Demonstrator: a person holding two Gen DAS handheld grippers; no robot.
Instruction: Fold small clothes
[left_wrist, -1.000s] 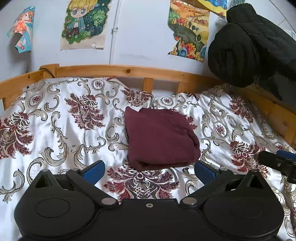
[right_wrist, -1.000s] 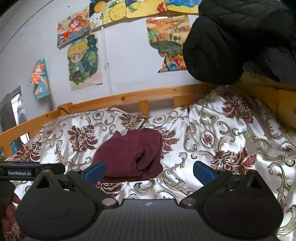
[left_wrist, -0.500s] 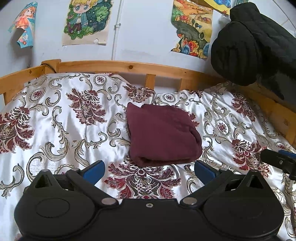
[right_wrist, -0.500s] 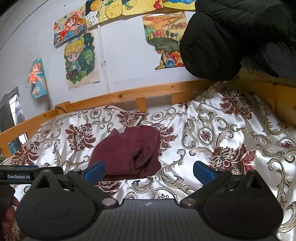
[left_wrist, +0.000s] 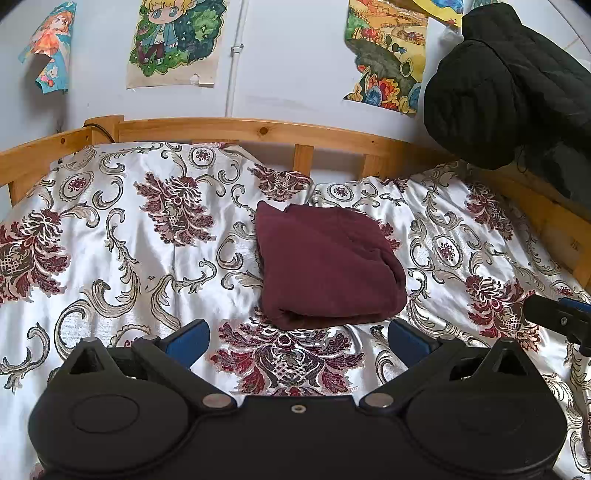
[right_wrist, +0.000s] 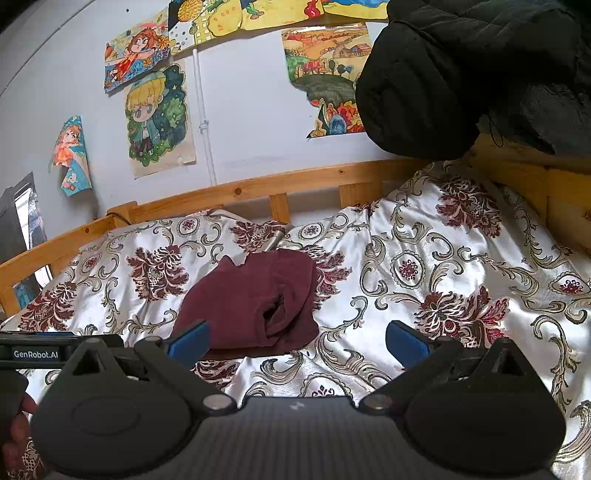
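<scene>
**Fold looks finished, both grippers empty**

Left gripper (left_wrist: 297, 338) and right gripper (right_wrist: 295, 338) hover with fingers spread, holding nothing. The maroon garment (left_wrist: 325, 266) lies folded on the floral bedspread (left_wrist: 129, 258), just ahead. Likely next: tidying or fetching another piece. Wooden bed rail (left_wrist: 240, 127) and posters behind.

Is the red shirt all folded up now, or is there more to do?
Looks folded: the maroon garment lies in a compact bundle on the floral bedspread. Nothing is in hand; the left gripper and right gripper are both open and empty. No other small clothes show.
</scene>
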